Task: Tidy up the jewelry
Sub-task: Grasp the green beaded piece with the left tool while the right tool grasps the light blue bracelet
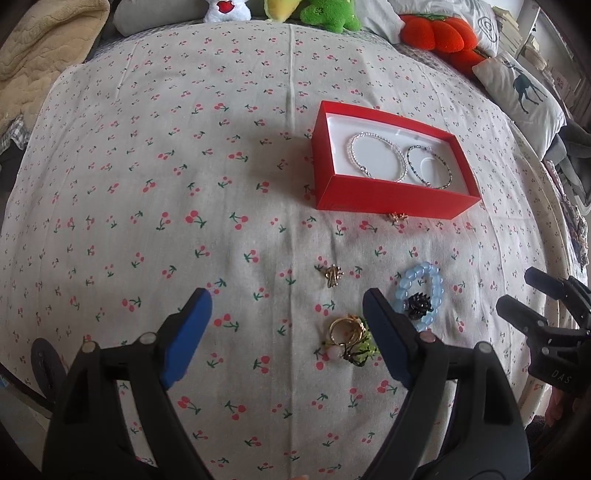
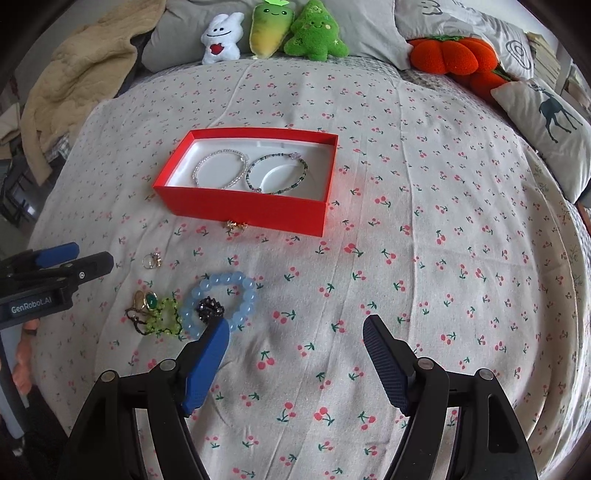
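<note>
A red box [image 1: 391,201] [image 2: 243,210] lies on the cherry-print bedspread. Inside it are a clear bead bracelet [image 1: 350,149] [image 2: 225,151] and a dark bead bracelet [image 1: 450,173] [image 2: 306,168]. Loose pieces lie in front of it: a pale blue bead bracelet [image 1: 424,267] [image 2: 221,277] with a black ornament [image 1: 417,304] [image 2: 210,307] on it, a tangle of gold rings [image 1: 345,330] [image 2: 149,300] and green beads [image 1: 369,349] [image 2: 166,321], a small gold ring [image 1: 333,275] [image 2: 152,260], and a gold piece [image 1: 397,217] [image 2: 236,226] against the box. My left gripper [image 1: 287,299] [image 2: 85,260] hangs open above the cloth just left of the tangle. My right gripper [image 2: 295,325] [image 1: 532,299] is open and empty, its left finger beside the blue bracelet.
Plush toys [image 2: 273,33] line the far edge of the bed, with orange pumpkin cushions [image 2: 450,55] and a deer pillow [image 2: 546,122] at the right. A beige blanket [image 2: 81,77] is bunched at the far left. A person's hand [image 2: 22,365] shows at the left edge.
</note>
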{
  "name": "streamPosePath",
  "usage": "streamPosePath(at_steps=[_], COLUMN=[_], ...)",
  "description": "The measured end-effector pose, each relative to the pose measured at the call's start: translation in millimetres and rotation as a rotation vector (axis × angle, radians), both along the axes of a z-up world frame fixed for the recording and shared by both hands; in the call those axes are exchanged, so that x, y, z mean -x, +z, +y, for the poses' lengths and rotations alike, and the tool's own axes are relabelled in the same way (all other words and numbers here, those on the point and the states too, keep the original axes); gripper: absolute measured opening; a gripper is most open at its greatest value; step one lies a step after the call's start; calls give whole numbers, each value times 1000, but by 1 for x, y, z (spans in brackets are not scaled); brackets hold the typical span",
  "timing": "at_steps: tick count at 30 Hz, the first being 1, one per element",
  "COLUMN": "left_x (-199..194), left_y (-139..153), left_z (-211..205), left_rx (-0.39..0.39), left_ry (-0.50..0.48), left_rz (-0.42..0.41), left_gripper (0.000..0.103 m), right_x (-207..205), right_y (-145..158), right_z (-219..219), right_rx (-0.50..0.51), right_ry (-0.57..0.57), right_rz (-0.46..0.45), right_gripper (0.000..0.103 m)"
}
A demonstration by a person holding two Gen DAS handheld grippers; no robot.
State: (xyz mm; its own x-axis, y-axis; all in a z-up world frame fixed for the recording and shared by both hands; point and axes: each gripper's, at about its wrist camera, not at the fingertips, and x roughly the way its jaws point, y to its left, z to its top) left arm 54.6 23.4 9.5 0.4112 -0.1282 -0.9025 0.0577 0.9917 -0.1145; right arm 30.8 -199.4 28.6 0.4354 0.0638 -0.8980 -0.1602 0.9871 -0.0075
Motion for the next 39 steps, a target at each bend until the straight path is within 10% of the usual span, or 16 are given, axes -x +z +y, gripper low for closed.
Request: streamPosePath(at_steps=[11,15,23,39], left_x=[7,8,2,-4], left_y=[-16,-24,-36,-43], left_z=[5,-2,-20,-20], left_rx=[161,250,244,245], left_ry=[-21,-33,-39,25], left_rz=[94,147,184,184], left_gripper=[83,61,40,30], right_x=[0,-4,-7,-8], right_y=[-18,-20,-24,-27], right_z=[6,4,1,-1], right_rx=[-16,-35,-44,-34], right_ry=[-2,-19,-36,-40], right_rz=[79,92,111,123], right_gripper=[78,78,78,78])
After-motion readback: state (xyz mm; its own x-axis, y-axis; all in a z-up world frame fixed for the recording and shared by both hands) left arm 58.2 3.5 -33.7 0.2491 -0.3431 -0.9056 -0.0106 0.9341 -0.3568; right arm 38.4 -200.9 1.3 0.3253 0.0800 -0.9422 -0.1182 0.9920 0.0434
